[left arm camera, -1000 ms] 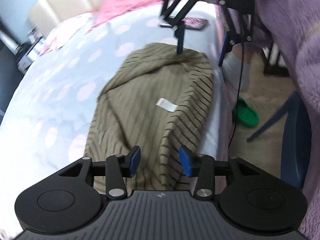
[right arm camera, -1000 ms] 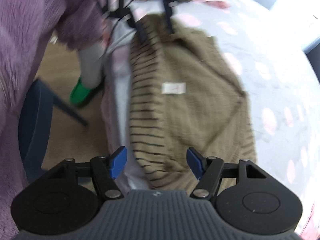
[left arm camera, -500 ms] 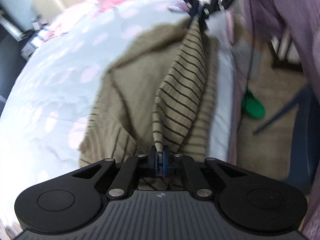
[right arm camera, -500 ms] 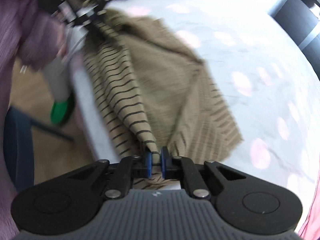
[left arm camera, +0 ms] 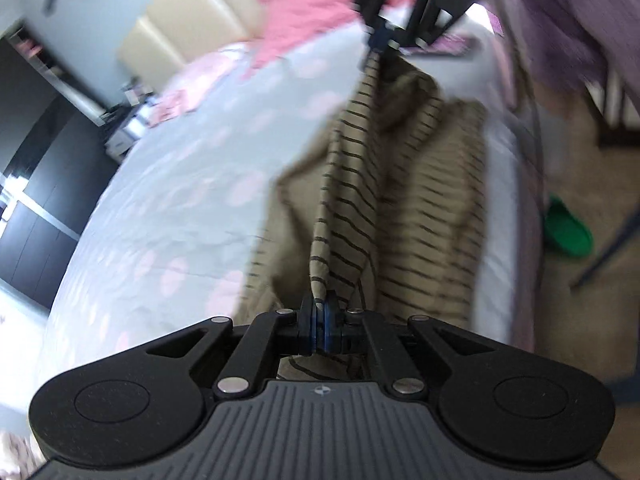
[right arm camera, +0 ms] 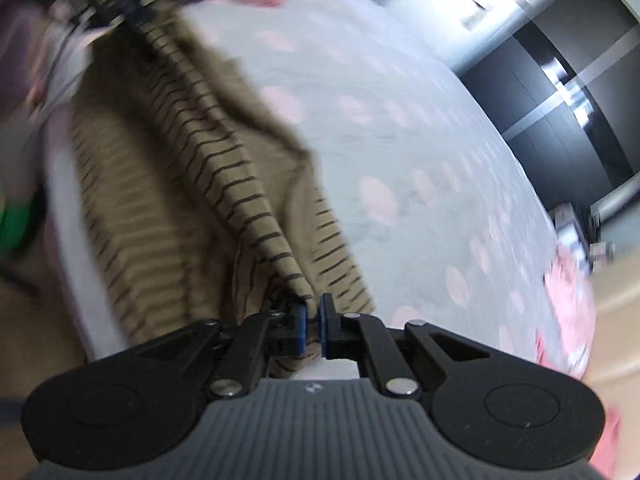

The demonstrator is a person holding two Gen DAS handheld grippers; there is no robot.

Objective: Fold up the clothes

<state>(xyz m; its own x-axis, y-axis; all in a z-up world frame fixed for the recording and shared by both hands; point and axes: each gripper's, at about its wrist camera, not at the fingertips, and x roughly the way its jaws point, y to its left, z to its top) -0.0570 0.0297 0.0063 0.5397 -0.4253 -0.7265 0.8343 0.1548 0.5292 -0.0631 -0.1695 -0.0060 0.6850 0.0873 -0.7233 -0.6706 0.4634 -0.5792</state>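
The right gripper (right arm camera: 313, 322) pinches a fold of the striped tan garment (right arm camera: 224, 168), stretched taut toward the left gripper (right arm camera: 132, 10), above the dotted bedsheet (right arm camera: 400, 128).

We see a bed under a pale blue bedspread (left arm camera: 192, 184) dotted with pink spots, and a pink blanket (left arm camera: 308, 12) bunched near the cream padded headboard (left arm camera: 188, 20). Off the bed's edge, a green slipper (left arm camera: 568, 232) lies on the tan floor (left arm camera: 592, 184). Dark wardrobe doors (right arm camera: 560, 92) stand beyond the bed. A purple fleece sleeve (left arm camera: 576, 16) fills one corner.
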